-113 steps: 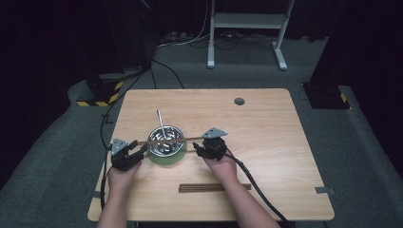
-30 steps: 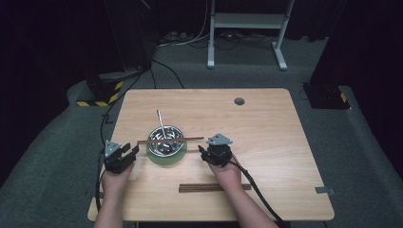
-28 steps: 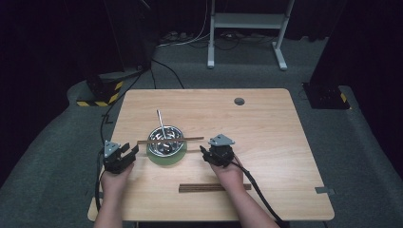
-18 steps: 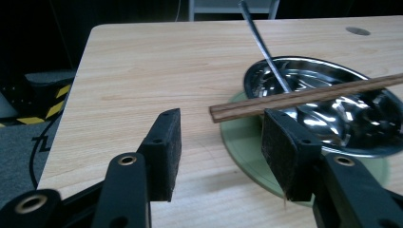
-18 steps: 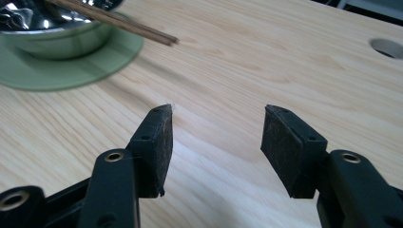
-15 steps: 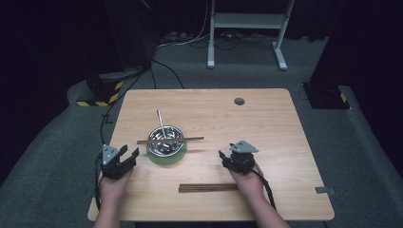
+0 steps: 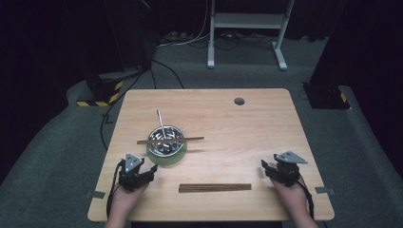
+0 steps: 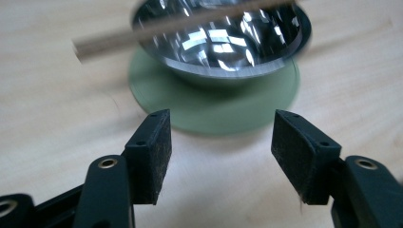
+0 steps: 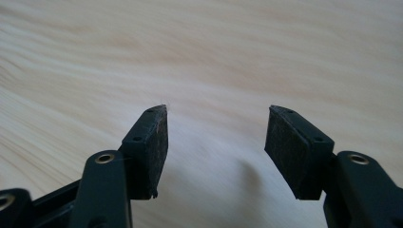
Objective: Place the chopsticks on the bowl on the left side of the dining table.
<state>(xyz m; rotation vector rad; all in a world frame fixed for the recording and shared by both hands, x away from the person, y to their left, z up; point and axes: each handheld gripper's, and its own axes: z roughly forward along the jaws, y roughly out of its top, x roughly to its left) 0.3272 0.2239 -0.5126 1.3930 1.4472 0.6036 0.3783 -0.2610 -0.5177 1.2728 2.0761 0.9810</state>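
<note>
Left tongs (image 7: 153, 169) open beside bowl (image 7: 165, 141), right tongs (image 7: 263, 166) open (both just widening, empty)

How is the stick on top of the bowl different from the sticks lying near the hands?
The pale stick rests across the metal bowl, raised off the table; the dark sticks lie flat on the wood. The pale stick looks thin and light, the dark sticks thicker and brown. Both lie crosswise, and neither is held.

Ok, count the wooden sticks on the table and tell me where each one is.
2 wooden sticks that I can make out. A lighter stick rests across the rim of the metal bowl. A darker stick lies flat on the table near the front edge; it may be a pair lying together.
</note>
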